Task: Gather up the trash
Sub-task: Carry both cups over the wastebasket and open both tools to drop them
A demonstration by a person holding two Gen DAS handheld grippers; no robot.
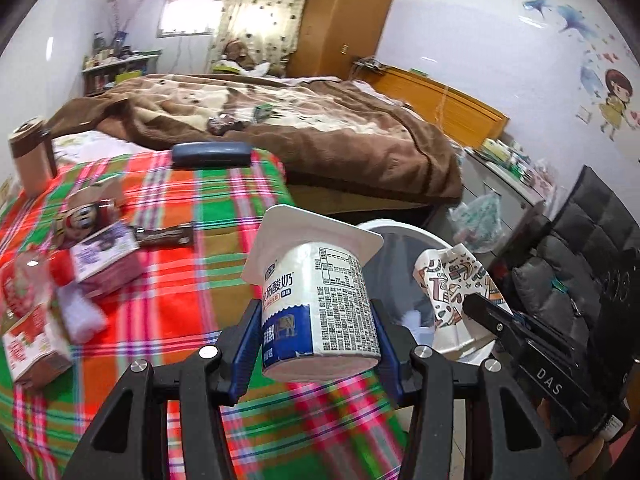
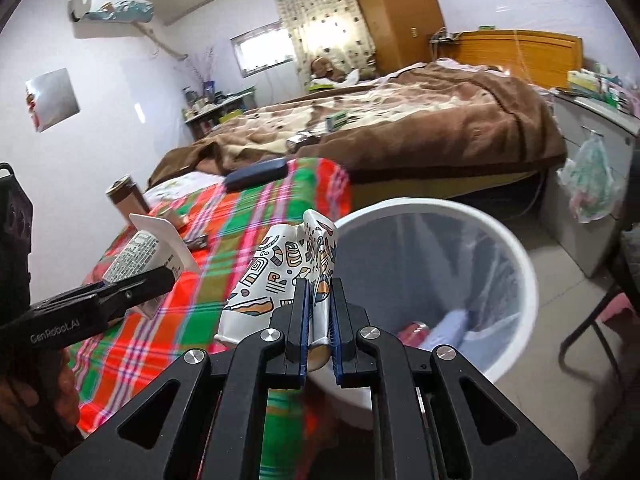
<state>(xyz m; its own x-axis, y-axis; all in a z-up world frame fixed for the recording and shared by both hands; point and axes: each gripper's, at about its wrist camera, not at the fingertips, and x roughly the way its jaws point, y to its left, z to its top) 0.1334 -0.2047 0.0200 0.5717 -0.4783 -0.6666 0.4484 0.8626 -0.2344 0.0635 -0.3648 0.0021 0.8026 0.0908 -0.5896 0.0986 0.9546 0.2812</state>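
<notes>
My left gripper [image 1: 316, 316] is shut on a white and blue yogurt cup [image 1: 320, 300], held upside down over the edge of the plaid-covered table [image 1: 180, 280]. My right gripper [image 2: 319, 304] is shut on a crushed patterned paper cup [image 2: 276, 276], pinched flat between its blue pads. A white trash bin [image 2: 516, 264] with a clear liner stands on the floor just right of the table, and the paper cup hangs at its near rim. In the left wrist view the paper cup [image 1: 448, 292] and the right gripper's fingers [image 1: 492, 316] show over the bin [image 1: 400, 228]. The yogurt cup [image 2: 148, 256] also shows at the left of the right wrist view.
On the table lie several cartons and wrappers [image 1: 100, 256], a brown tumbler [image 1: 32, 156] and a dark glasses case [image 1: 212, 154]. A bed with a brown blanket [image 1: 280, 120] stands behind. A dark chair [image 1: 592, 260] is at the right. Some trash [image 2: 440, 330] lies in the bin.
</notes>
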